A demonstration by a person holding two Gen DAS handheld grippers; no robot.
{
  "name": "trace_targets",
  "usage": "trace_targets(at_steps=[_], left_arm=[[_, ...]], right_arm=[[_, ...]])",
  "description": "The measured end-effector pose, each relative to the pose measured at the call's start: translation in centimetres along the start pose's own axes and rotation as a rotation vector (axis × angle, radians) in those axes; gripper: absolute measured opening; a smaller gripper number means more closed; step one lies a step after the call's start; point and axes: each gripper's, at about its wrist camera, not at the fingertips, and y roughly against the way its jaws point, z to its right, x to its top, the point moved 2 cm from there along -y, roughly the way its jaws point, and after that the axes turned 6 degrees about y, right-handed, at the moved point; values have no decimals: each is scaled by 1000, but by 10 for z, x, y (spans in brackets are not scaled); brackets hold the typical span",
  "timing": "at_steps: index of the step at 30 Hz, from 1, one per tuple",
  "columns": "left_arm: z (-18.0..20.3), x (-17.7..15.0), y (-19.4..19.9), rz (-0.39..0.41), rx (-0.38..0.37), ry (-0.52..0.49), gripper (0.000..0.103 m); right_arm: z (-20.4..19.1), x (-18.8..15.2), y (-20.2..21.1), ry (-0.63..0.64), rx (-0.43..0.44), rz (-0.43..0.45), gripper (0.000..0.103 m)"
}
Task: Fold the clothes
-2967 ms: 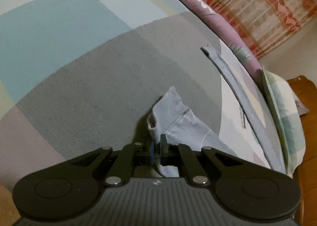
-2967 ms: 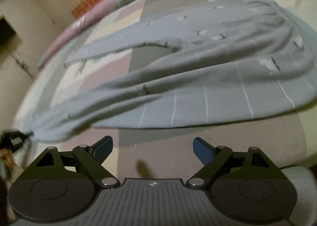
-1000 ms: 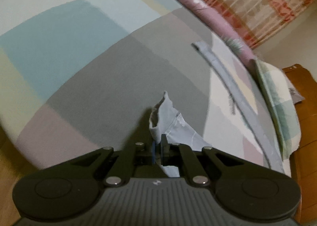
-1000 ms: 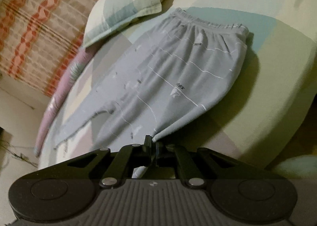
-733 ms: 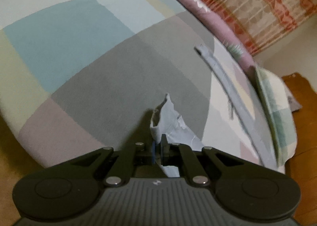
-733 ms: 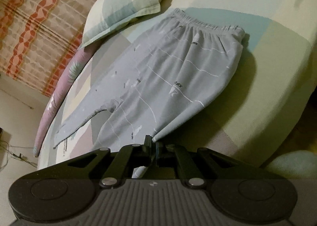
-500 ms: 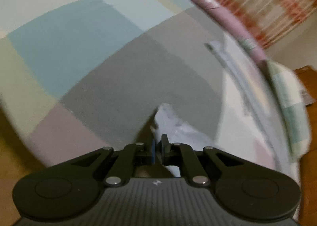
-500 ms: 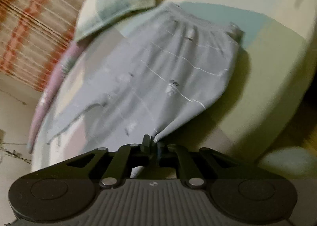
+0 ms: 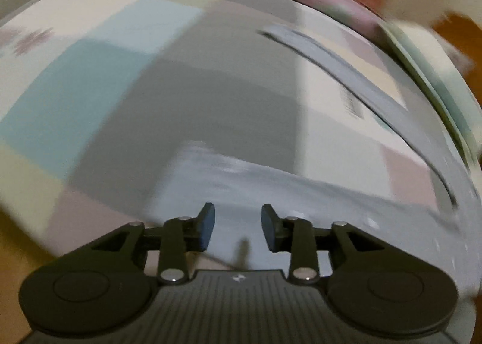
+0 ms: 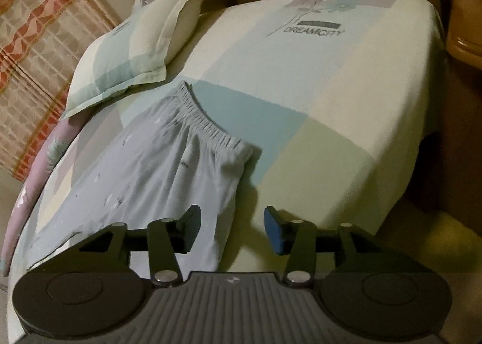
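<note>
Right wrist view: my right tongs (image 10: 232, 225) stand wide with nothing between the pads, hanging over the near edge of the bed (image 10: 346, 96) with its patchwork pastel sheet. The pale grey-blue trousers with thin white lines (image 10: 156, 175) lie flat just ahead and a little left of these tongs. Their gathered elastic waistband (image 10: 208, 124) points toward the head of the bed, close under the pale green and cream pillow (image 10: 135, 42). From there the long axis runs back along the near edge toward the foot, off to my left.

In the left wrist view, which is smeared by motion, my left tongs (image 9: 238, 228) are also parted and hold nothing. They hover right above a grey-blue leg (image 9: 241, 181) spread near the foot end. The other leg (image 9: 355, 78) shows as a long narrow band farther across the bed.

So each pair of tongs sits at one end of the garment: right nearer the waist, left nearer the cuffs. I judge any lengthwise fold would carry one end along that axis toward the other.
</note>
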Motion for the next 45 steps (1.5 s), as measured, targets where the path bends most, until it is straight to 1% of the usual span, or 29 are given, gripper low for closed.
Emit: trace_targets(at_steps=[2, 4, 5, 6, 7, 9, 11, 14, 16, 17, 18, 19, 22, 24, 25, 29, 30, 32, 33, 35, 40, 42, 44, 45], left_arm=[[40, -5, -5, -30, -35, -92, 34], [80, -12, -10, -58, -73, -183, 35], [100, -15, -13, -67, -92, -223, 38], [118, -19, -15, -76, -111, -259, 41], [135, -24, -17, -85, -130, -295, 42], [170, -32, -22, -100, -158, -365, 44], [201, -40, -27, -108, -174, -432, 44], [230, -51, -31, -119, -208, -481, 45], [250, -58, -33, -126, -232, -513, 49], [259, -61, -35, -130, -243, -528, 51], [269, -65, -36, -134, -255, -544, 51], [279, -68, -37, -138, -267, -560, 51], [308, -78, -41, -149, -302, -608, 53], [323, -74, -46, -148, -332, -614, 60], [331, -72, -49, -147, -347, -617, 60], [361, -63, -64, -150, -406, -613, 61], [368, -59, -71, -157, -423, -607, 61], [383, -53, -89, -167, -447, -598, 60], [390, -50, -98, -172, -458, -594, 58], [402, -45, -122, -195, -466, -581, 57], [423, -40, -174, -263, -508, -518, 57], [430, -42, -188, -287, -515, -512, 57], [436, -43, -193, -264, -528, -522, 57], [438, -41, -195, -271, -536, -511, 57]], right_arm=[[-1, 2, -8, 14, 7, 10, 52], [-3, 4, -12, 39, 15, 13, 48], [-4, 4, -13, 58, 14, 15, 34], [-4, 3, -15, 76, 12, 11, 11], [-3, 3, -18, 93, 9, 5, 5], [3, 4, -17, 108, 14, 11, 3], [11, 6, -12, 103, 5, 22, 3], [22, 8, -7, 81, 8, 26, 4], [21, 7, -2, 88, -6, 28, 13], [20, 6, 1, 93, -17, 30, 19], [16, 6, 6, 109, -34, 41, 22], [12, 6, 12, 131, -53, 55, 22], [-7, 5, 30, 232, -96, 126, 27], [-22, 5, 36, 302, -69, 157, 36], [-31, 4, 36, 329, -32, 152, 38], [-63, -8, 18, 406, 115, 83, 39], [-69, -11, 12, 419, 133, 67, 39], [-77, -17, 2, 440, 152, 38, 39], [-82, -20, -4, 450, 162, 24, 39], [-90, -26, -14, 471, 182, -5, 39], [-92, -28, -23, 484, 184, -23, 39], [-92, -28, -25, 485, 183, -24, 39], [-91, -28, -26, 486, 181, -26, 39], [-91, -28, -26, 486, 182, -27, 40]])
